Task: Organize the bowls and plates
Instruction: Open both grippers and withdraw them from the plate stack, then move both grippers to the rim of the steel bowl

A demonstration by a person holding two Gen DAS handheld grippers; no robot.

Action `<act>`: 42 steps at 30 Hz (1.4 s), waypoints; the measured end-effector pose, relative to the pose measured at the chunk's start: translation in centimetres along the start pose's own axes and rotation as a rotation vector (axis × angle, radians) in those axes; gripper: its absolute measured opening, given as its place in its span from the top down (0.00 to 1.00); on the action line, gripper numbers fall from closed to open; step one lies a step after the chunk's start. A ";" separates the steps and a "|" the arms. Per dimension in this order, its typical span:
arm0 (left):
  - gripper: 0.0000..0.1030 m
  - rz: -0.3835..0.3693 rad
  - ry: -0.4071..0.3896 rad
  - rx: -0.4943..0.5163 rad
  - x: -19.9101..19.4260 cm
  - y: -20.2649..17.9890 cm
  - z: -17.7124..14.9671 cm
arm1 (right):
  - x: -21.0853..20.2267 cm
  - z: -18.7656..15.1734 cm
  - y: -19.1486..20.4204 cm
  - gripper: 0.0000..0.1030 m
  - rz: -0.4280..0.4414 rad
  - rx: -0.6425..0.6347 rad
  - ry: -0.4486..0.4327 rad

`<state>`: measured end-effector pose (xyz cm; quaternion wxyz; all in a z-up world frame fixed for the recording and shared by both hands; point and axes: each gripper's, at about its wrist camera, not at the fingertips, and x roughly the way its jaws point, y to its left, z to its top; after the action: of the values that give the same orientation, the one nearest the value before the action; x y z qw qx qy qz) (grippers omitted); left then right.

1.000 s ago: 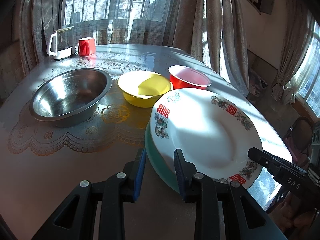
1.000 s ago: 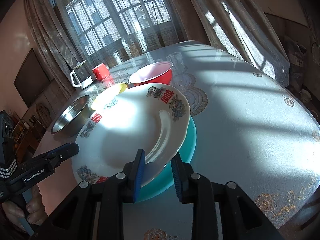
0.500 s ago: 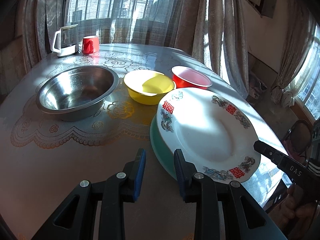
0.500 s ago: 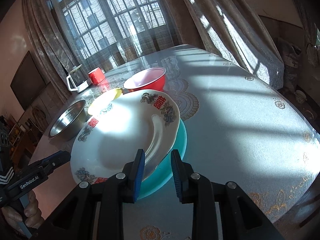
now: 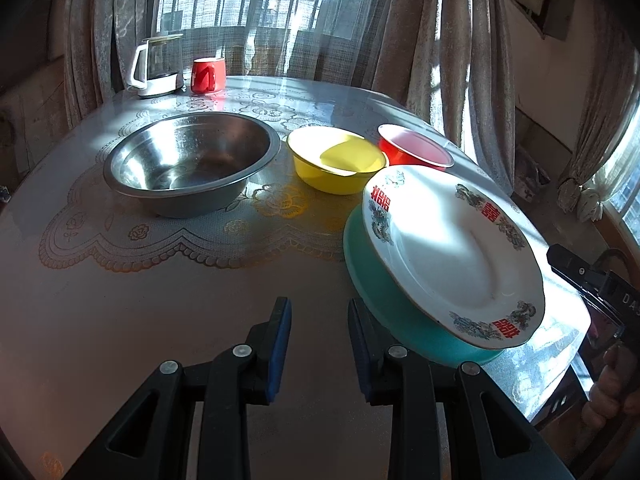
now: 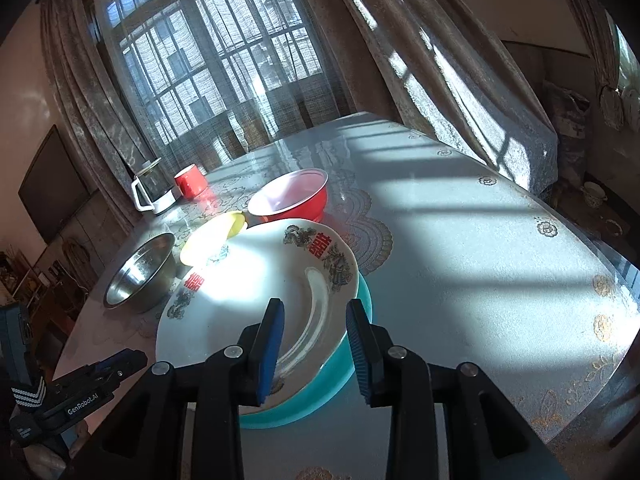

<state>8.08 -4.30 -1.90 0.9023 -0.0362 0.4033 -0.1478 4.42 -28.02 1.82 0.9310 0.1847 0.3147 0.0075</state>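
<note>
1. Right black two-finger gripper (image 6: 314, 344), angled downward, jaws opening over the near rim of the white patterned round plate (image 6: 256, 300), pads apart from it.
2. Plate lies atop the teal round plate (image 6: 352, 356).
3. Left black gripper (image 5: 318, 340) parted, empty, at the plates' eight o'clock.

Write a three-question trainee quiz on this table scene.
1. True or false: the white plate rests on the teal plate.
2. What stands between the steel bowl and the red bowl? A. red mug B. yellow bowl C. teal plate
3. What colour are the characters on the white plate's rim?
Key: 1 true; 2 B; 3 red.
</note>
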 end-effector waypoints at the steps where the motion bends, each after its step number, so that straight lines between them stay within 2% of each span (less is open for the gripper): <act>1: 0.71 0.003 0.003 -0.005 0.0 0.2 -0.1 | 0.1 0.0 0.5 0.68 0.013 -0.012 0.005; 10: 0.68 0.025 0.023 -0.038 0.1 1.8 -0.7 | 2.2 -0.8 6.1 0.66 0.153 -0.157 0.088; 15: 0.64 0.046 0.040 -0.093 0.2 3.7 -1.1 | 3.5 -1.3 8.8 0.66 0.209 -0.212 0.134; 26: 0.59 0.100 0.043 -0.218 -0.1 8.6 -1.2 | 6.1 -2.4 12.3 0.66 0.256 -0.286 0.223; 31: 0.58 0.130 0.029 -0.234 -0.3 9.9 -1.3 | 7.1 -2.3 13.3 0.66 0.271 -0.295 0.243; 34: 0.54 0.112 0.028 -0.229 -0.2 10.2 -1.2 | 7.4 -2.0 14.0 0.66 0.289 -0.300 0.248; 39: 0.43 0.064 0.018 -0.200 -0.3 10.2 -1.3 | 8.4 -1.8 15.2 0.66 0.305 -0.313 0.258; 42: 0.43 0.061 0.000 -0.197 -0.3 10.3 -1.4 | 8.9 -1.8 15.8 0.66 0.307 -0.316 0.265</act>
<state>9.26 5.66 -4.49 0.8984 -0.1125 0.4168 -0.0802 12.15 -11.58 0.83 0.8868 0.0800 0.3973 0.2220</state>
